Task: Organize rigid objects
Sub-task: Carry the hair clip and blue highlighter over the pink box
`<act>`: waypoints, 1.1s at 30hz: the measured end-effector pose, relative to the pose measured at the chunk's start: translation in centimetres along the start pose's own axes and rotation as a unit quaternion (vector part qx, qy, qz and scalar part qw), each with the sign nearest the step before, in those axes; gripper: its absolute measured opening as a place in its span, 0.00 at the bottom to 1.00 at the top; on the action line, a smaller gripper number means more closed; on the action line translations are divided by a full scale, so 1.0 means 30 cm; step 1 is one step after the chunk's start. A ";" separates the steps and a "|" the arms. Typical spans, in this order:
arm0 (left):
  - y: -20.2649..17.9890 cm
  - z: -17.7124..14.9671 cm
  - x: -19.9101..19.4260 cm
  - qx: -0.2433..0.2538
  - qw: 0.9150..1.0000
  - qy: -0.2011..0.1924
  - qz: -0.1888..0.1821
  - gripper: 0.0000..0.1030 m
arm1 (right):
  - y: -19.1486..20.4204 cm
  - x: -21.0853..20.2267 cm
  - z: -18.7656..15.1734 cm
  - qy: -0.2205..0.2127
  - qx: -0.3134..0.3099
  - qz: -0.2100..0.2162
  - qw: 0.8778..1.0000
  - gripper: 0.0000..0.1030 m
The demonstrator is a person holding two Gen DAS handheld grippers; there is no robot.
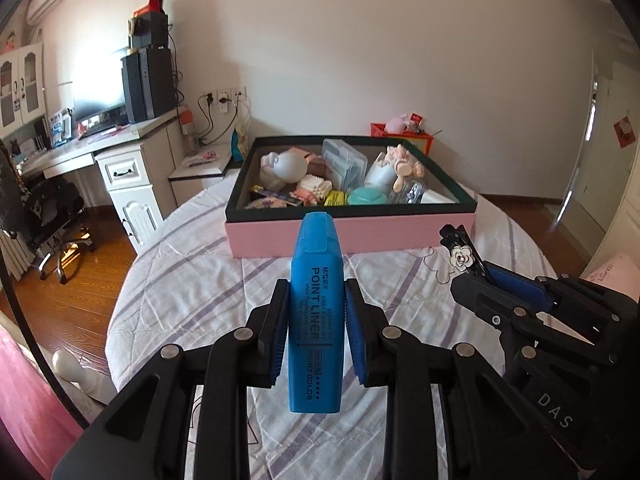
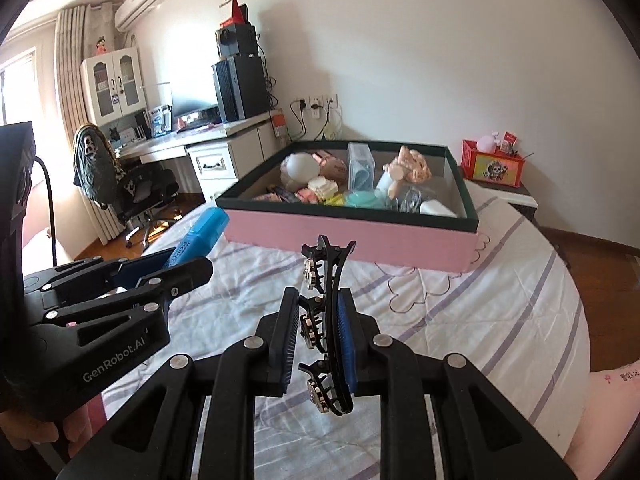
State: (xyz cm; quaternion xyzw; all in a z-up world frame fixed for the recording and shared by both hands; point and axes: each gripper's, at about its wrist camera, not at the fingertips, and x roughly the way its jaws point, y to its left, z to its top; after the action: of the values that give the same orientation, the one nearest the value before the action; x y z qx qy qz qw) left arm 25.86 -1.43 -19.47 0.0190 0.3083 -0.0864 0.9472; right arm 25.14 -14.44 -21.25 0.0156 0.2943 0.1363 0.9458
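Observation:
My left gripper (image 1: 317,292) is shut on a blue highlighter pen (image 1: 316,320), held above the bed and pointing at the pink box (image 1: 360,236). The pen also shows in the right wrist view (image 2: 200,236). My right gripper (image 2: 319,300) is shut on a black hair clip (image 2: 326,320) with flower ornaments, held upright. The clip's white flower shows in the left wrist view (image 1: 462,258). The pink box (image 2: 360,236) has a dark green rim and holds several small toys and containers. Both grippers hover side by side in front of it.
The box sits on a bed with a striped white quilt (image 1: 192,280). A white desk (image 1: 120,160) with a monitor and an office chair (image 2: 132,192) stand to the left. A red box (image 2: 494,166) sits on a bedside table at the back right.

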 end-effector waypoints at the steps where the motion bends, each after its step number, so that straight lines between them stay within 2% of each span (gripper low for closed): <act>1: -0.005 0.004 -0.032 0.000 1.000 -0.009 0.000 0.26 | 0.009 -0.021 0.009 -0.008 -0.001 0.000 1.000 0.19; 5: -0.040 0.023 -0.151 0.011 0.998 -0.053 0.023 0.26 | 0.052 -0.132 0.042 -0.051 -0.010 0.002 0.999 0.19; 15: -0.055 0.056 -0.453 0.005 0.989 -0.145 0.023 0.26 | 0.173 -0.419 0.113 -0.143 -0.044 -0.012 0.989 0.19; 19: -0.052 0.052 -0.557 0.007 0.984 -0.177 0.028 0.26 | 0.220 -0.493 0.118 -0.163 -0.058 -0.012 0.985 0.19; 24: -0.047 0.043 -0.635 0.011 0.980 -0.196 0.037 0.26 | 0.265 -0.553 0.119 -0.180 -0.069 -0.010 0.981 0.19; 33: -0.044 0.039 -0.680 0.011 0.977 -0.206 0.044 0.26 | 0.299 -0.595 0.115 -0.190 -0.082 -0.007 0.978 0.19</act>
State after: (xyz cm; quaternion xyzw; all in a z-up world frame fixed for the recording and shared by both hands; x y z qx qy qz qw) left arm 10.08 0.28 -6.52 0.0247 0.1043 -0.0500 0.9930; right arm 10.77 -10.40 -7.55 -0.0384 0.0974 0.1480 0.9834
